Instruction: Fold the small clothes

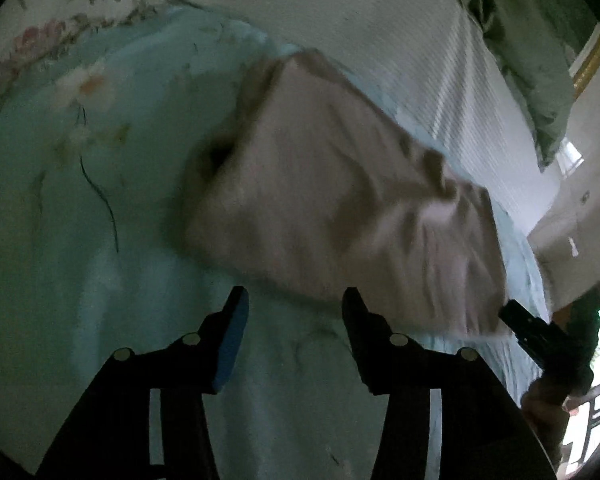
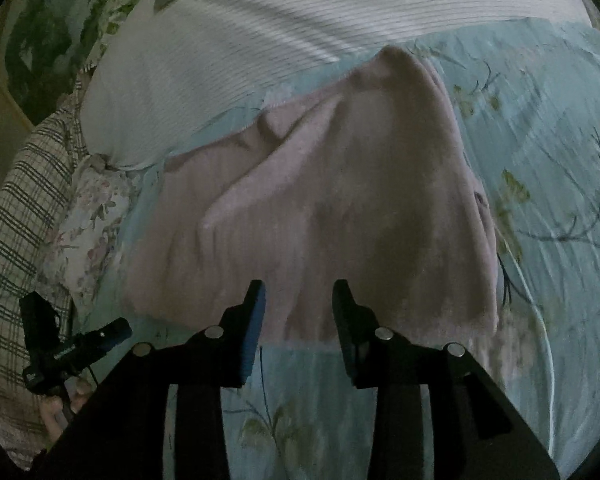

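A small pale pink garment (image 1: pixel 340 196) lies rumpled on a light blue floral bedsheet (image 1: pixel 60 220). It also shows in the right wrist view (image 2: pixel 340 200), spread wider toward me and narrowing to a far corner. My left gripper (image 1: pixel 294 300) is open and empty, its tips just short of the garment's near edge. My right gripper (image 2: pixel 298 292) is open and empty, its tips over the garment's near hem. The right gripper also shows in the left wrist view (image 1: pixel 540 336) at the garment's right corner. The left gripper shows in the right wrist view (image 2: pixel 80 344) at lower left.
A white ribbed pillow (image 1: pixel 360 20) lies beyond the garment, also in the right wrist view (image 2: pixel 300 20). A green floral pillow (image 1: pixel 520 60) is at the far right. A plaid cloth (image 2: pixel 20 220) and a floral cloth (image 2: pixel 92 220) lie left. A thin white cord (image 2: pixel 548 340) runs along the sheet.
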`<act>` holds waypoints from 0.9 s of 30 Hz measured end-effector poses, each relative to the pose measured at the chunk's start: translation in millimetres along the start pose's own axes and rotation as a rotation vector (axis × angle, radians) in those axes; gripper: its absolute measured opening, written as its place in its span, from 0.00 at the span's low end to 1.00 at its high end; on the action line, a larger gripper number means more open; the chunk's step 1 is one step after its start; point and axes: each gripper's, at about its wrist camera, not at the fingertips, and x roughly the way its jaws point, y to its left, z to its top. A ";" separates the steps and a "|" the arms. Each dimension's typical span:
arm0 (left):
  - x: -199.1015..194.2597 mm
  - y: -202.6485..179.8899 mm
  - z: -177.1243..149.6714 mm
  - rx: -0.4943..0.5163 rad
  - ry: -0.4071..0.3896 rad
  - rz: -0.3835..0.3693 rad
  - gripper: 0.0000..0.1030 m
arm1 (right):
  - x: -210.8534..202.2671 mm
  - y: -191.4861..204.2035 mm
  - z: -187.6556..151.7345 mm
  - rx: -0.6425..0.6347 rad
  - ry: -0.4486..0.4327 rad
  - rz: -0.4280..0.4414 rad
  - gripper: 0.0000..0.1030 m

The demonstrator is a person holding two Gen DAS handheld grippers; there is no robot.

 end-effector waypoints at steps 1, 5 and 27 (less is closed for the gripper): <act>1.7 -2.1 -3.3 0.004 0.014 -0.012 0.52 | -2.6 0.7 -1.5 -0.001 -0.004 -0.001 0.38; 11.0 -4.7 -6.3 -0.011 0.038 -0.051 0.55 | -8.5 1.6 -4.3 0.007 -0.016 0.003 0.47; 50.1 17.5 69.7 -0.171 -0.138 0.007 0.06 | 0.5 1.0 39.3 0.000 -0.043 0.073 0.48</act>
